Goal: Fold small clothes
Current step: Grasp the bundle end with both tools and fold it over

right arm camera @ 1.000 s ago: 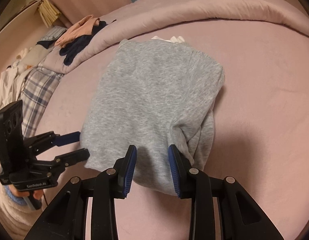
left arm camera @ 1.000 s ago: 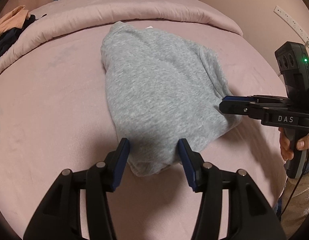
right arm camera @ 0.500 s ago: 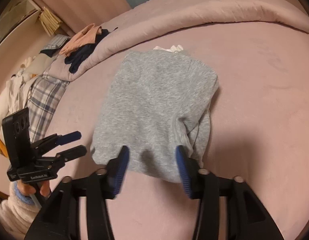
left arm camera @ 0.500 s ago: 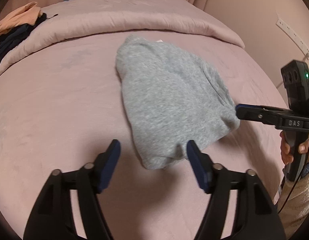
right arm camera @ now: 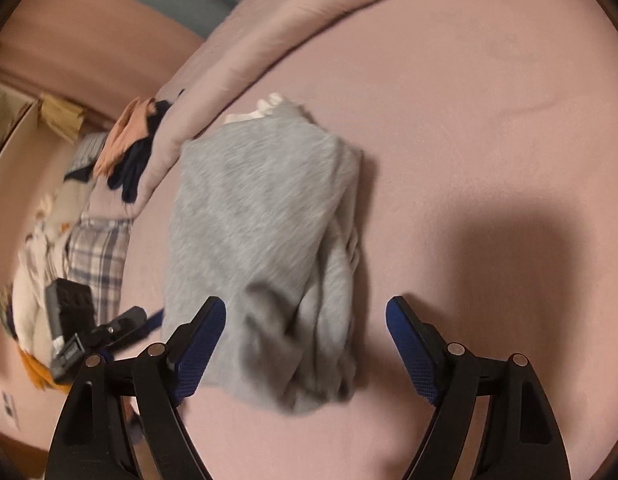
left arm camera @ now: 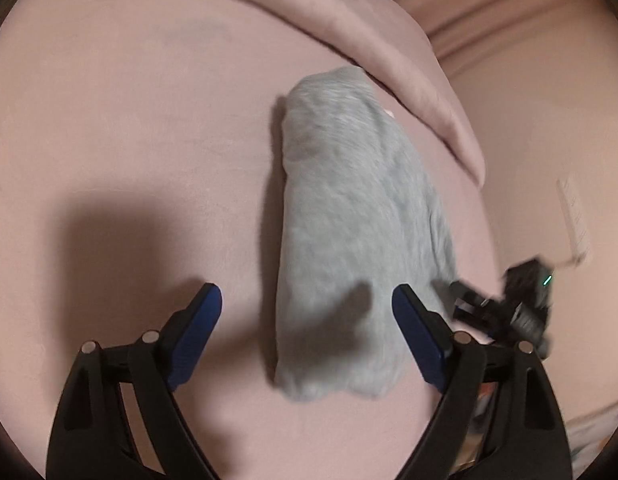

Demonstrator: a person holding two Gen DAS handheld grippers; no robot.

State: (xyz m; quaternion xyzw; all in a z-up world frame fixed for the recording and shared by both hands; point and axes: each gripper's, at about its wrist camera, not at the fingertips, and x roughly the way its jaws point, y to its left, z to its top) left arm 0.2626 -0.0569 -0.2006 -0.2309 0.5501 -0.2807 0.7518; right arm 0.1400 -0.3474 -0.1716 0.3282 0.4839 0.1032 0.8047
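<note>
A folded grey sweatshirt (left arm camera: 349, 240) lies flat on the pink bed (left arm camera: 129, 140); it also shows in the right wrist view (right arm camera: 261, 240), with a bit of white cloth (right arm camera: 265, 110) at its far end. My left gripper (left arm camera: 307, 332) is open and empty, above the garment's near end. My right gripper (right arm camera: 305, 336) is open and empty, above the garment's bunched near edge. Each gripper shows blurred in the other's view, the right one (left arm camera: 505, 308) and the left one (right arm camera: 109, 328).
A rolled pink duvet (left arm camera: 389, 60) runs along the far side of the bed. A pile of clothes, peach, navy and plaid (right arm camera: 105, 200), lies past the duvet on the left in the right wrist view. A wall (left arm camera: 549, 140) stands to the right.
Both grippers have opened wide, let go of the grey sweatshirt and pulled up and back. The garment now lies on the bed. Both views have tilted.
</note>
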